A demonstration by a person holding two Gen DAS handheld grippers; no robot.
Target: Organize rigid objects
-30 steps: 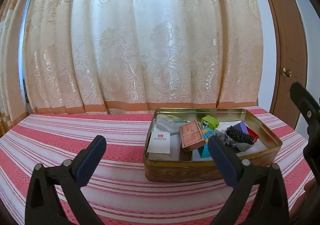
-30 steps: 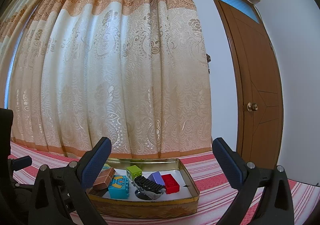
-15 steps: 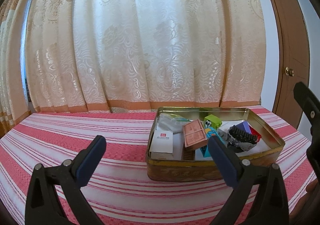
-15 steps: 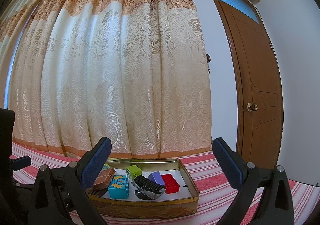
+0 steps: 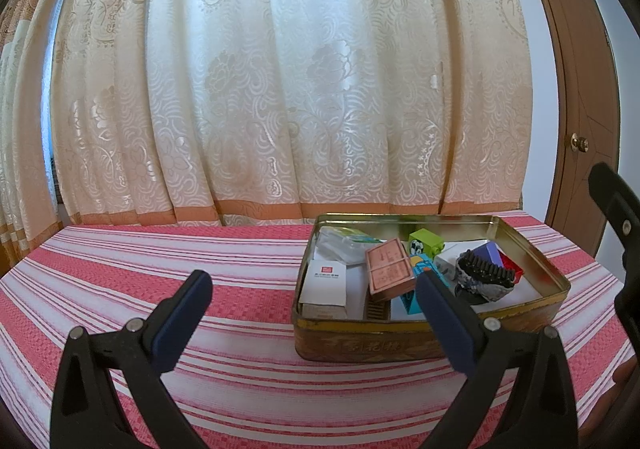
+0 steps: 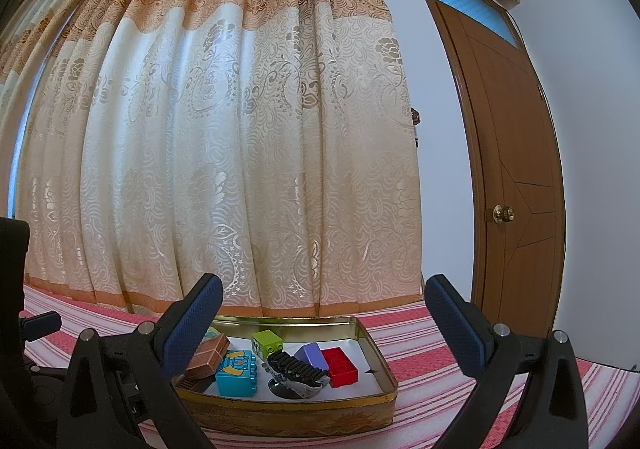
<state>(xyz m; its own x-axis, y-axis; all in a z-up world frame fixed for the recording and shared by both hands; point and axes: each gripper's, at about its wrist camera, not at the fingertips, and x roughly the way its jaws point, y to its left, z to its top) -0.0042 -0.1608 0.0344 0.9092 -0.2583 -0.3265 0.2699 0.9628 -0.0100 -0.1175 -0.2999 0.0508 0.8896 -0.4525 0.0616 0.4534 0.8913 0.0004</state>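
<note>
A gold metal tin (image 5: 400, 345) stands on the striped table, also in the right wrist view (image 6: 304, 415). It holds a white box (image 5: 324, 283), a pink-brown box (image 5: 390, 269), a green brick (image 5: 425, 242), a teal brick (image 6: 237, 373), a purple brick (image 6: 310, 355), a red brick (image 6: 340, 367) and a black comb-like piece (image 6: 298, 371). My left gripper (image 5: 316, 317) is open and empty, in front of the tin's near left side. My right gripper (image 6: 324, 325) is open and empty, held above the tin's near edge.
A red and white striped cloth (image 5: 160, 269) covers the table. A cream patterned curtain (image 5: 300, 89) hangs right behind it. A brown door (image 6: 516, 189) with a brass knob stands at the right. The left gripper shows at the left edge of the right wrist view (image 6: 36, 323).
The left wrist view has shifted a little: the tin sits slightly further right and higher in it. The right gripper has not moved. Both stay open.
</note>
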